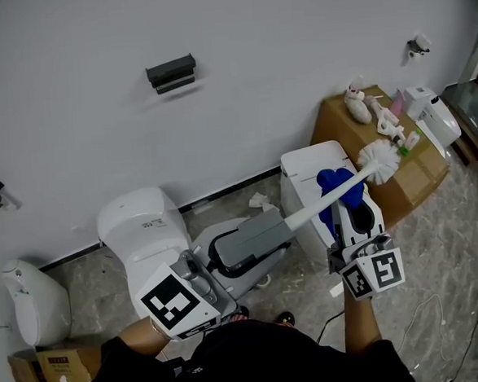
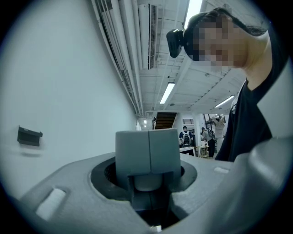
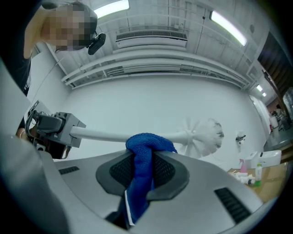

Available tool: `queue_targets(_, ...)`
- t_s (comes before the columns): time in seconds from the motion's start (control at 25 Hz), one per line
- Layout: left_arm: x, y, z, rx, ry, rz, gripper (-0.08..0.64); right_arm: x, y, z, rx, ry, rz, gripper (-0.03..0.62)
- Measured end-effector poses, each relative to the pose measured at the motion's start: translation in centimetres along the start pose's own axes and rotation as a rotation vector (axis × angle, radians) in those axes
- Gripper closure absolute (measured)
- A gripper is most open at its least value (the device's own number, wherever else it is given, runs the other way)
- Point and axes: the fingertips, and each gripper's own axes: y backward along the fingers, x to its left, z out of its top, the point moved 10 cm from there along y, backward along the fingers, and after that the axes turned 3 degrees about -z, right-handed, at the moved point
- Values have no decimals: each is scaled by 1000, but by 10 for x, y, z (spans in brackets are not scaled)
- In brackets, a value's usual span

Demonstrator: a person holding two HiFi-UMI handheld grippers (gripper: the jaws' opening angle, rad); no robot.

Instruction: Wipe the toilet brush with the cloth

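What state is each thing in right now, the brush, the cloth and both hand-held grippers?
toilet brush: held in the air by its handle, bristle head free.
cloth: bunched, draped over the brush shaft.
left hand-held gripper: shut on the brush handle.
right hand-held gripper: shut on the cloth.

Person in a black short-sleeved top (image 1: 251, 361), with a small black camera (image 2: 176, 42) mounted at the head. Left gripper (image 1: 284, 224): a long grey moulded body with dark recessed panels, square-ended grey jaws, and a white cube (image 1: 177, 305) carrying black square markers. Right gripper (image 1: 350, 209): a grey and white shell, black mesh-textured insets beside the jaws, and a smaller marker cube (image 1: 375, 273) in the same black-on-white pattern.
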Motion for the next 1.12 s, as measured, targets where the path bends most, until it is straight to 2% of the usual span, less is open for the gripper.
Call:
queue_targets(0.4,1,4,1,-13,21,-14,390,-14,0,4,-14,-7,-70,518)
queue_targets(1.12,-2,6,-1,-4,17,-16,390,-24,4,-1,-27,-30,-97,518)
